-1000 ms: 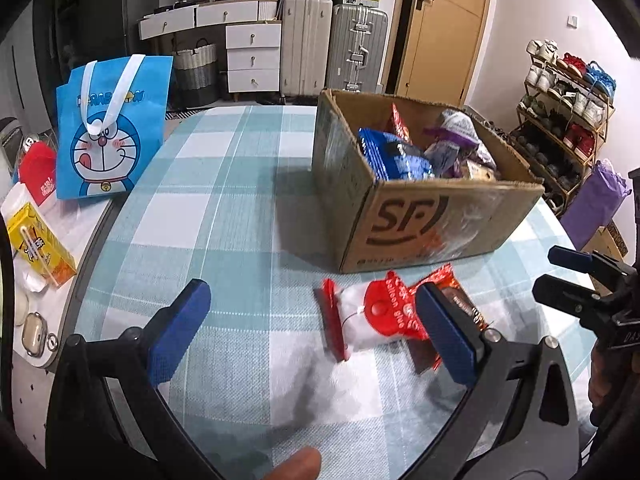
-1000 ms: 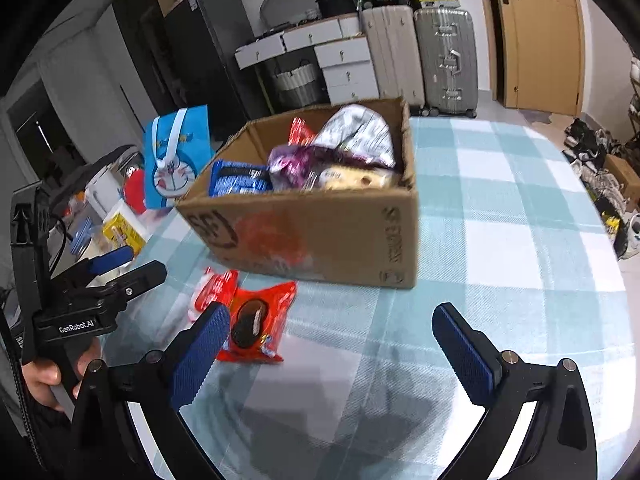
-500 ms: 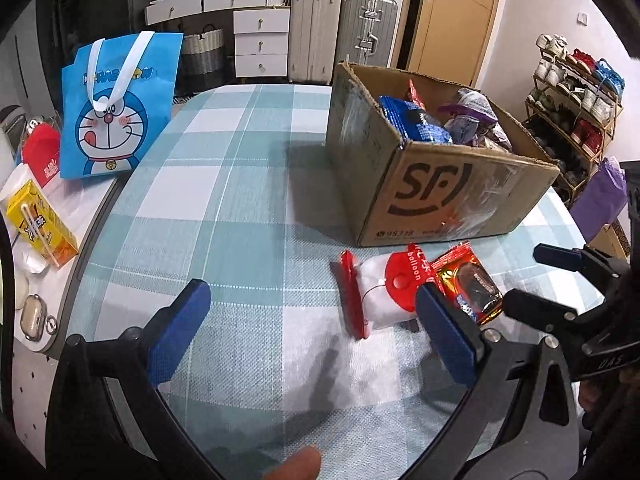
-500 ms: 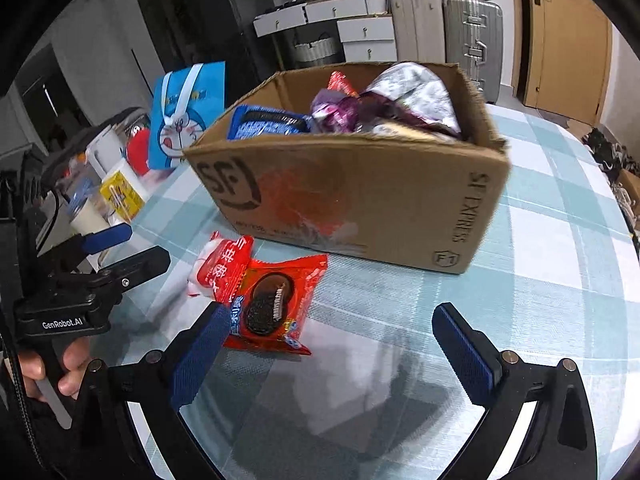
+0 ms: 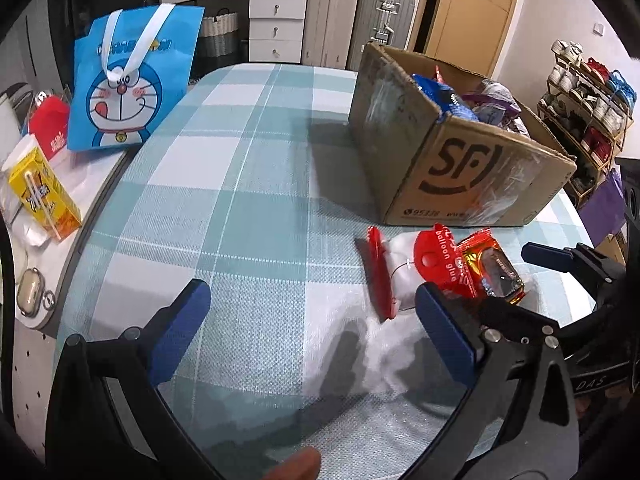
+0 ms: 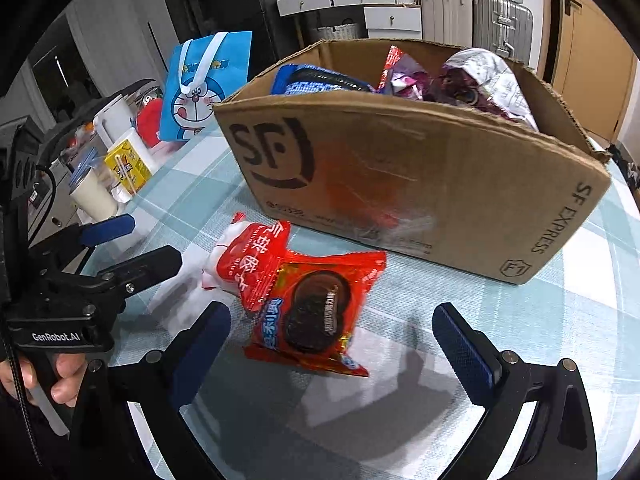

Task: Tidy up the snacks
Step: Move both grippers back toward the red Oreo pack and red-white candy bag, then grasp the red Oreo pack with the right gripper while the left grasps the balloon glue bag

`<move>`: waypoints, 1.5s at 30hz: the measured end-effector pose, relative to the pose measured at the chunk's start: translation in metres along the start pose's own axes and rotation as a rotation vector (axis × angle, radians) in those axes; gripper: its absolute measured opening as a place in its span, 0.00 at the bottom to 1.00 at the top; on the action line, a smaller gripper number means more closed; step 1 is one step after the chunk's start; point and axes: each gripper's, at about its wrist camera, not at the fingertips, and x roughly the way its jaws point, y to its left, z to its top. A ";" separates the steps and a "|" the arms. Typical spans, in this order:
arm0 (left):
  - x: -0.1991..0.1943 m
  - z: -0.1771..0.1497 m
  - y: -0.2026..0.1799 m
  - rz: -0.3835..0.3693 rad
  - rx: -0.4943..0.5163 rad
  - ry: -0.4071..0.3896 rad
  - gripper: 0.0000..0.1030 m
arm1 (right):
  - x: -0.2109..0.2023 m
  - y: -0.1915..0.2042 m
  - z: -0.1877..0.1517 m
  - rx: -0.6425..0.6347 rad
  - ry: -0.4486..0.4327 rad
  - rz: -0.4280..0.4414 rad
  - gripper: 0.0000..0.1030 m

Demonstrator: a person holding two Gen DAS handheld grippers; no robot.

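— While both rigs hang low over the table, jaws?
— L gripper spread wide, gripping nothing; R gripper same, tilted down.
— Snacks?
— Red cookie pack lies flat btwn R's fingers, overlapping the balloon-glue bag, just in front of the SF box.

A blue Doraemon bag stands beside a yellow drink carton — suitcases behind.

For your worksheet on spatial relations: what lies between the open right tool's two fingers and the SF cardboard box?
In the right wrist view, the red cookie packet, overlapping a red-and-white balloon glue pack, lies before the SF box.
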 end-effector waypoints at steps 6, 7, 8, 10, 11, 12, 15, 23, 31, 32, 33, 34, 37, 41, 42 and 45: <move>0.000 0.000 -0.001 -0.002 -0.003 -0.002 0.99 | 0.004 0.004 -0.001 -0.015 0.007 -0.053 1.00; 0.000 -0.001 -0.001 -0.003 -0.006 -0.004 0.99 | 0.005 0.002 -0.001 -0.013 0.008 -0.068 1.00; -0.001 -0.001 -0.001 -0.006 -0.010 -0.006 0.99 | 0.003 -0.001 -0.003 -0.009 0.009 -0.073 1.00; -0.001 -0.002 -0.002 -0.012 -0.014 -0.004 0.99 | 0.000 -0.009 -0.006 0.005 0.009 -0.078 1.00; -0.001 -0.002 -0.002 -0.011 -0.015 -0.002 0.99 | -0.001 -0.012 -0.007 0.011 0.008 -0.088 1.00; -0.001 -0.003 -0.003 -0.013 -0.016 -0.002 0.99 | -0.002 -0.015 -0.008 0.013 0.011 -0.095 0.99; -0.002 -0.004 -0.004 -0.022 -0.020 -0.004 0.99 | -0.006 -0.019 -0.010 0.003 0.011 -0.095 1.00; -0.003 -0.006 0.002 -0.015 -0.041 -0.001 0.99 | 0.002 -0.002 -0.005 -0.085 0.016 -0.088 0.80; 0.006 -0.004 -0.004 -0.047 -0.043 0.020 0.99 | -0.003 -0.005 -0.015 -0.100 0.003 -0.032 0.48; 0.008 -0.003 -0.007 -0.051 -0.039 0.023 0.99 | -0.007 -0.007 -0.018 -0.089 -0.005 -0.006 0.47; 0.010 -0.002 -0.010 -0.054 -0.032 0.027 0.99 | -0.010 -0.009 -0.020 -0.081 -0.012 0.002 0.46; 0.011 -0.002 -0.013 -0.055 -0.028 0.030 0.99 | -0.012 -0.009 -0.022 -0.076 -0.016 0.003 0.46; 0.016 0.001 -0.026 -0.066 -0.002 0.041 0.99 | -0.022 -0.013 -0.029 -0.072 -0.037 0.002 0.46; 0.026 0.007 -0.045 -0.052 0.043 0.062 0.99 | -0.038 -0.022 -0.037 -0.039 -0.069 0.005 0.46; 0.029 0.008 -0.049 -0.047 0.051 0.066 0.99 | -0.042 -0.025 -0.039 -0.034 -0.075 0.001 0.46; 0.038 0.010 -0.059 -0.023 0.081 0.073 0.99 | -0.056 -0.034 -0.044 -0.011 -0.103 -0.001 0.46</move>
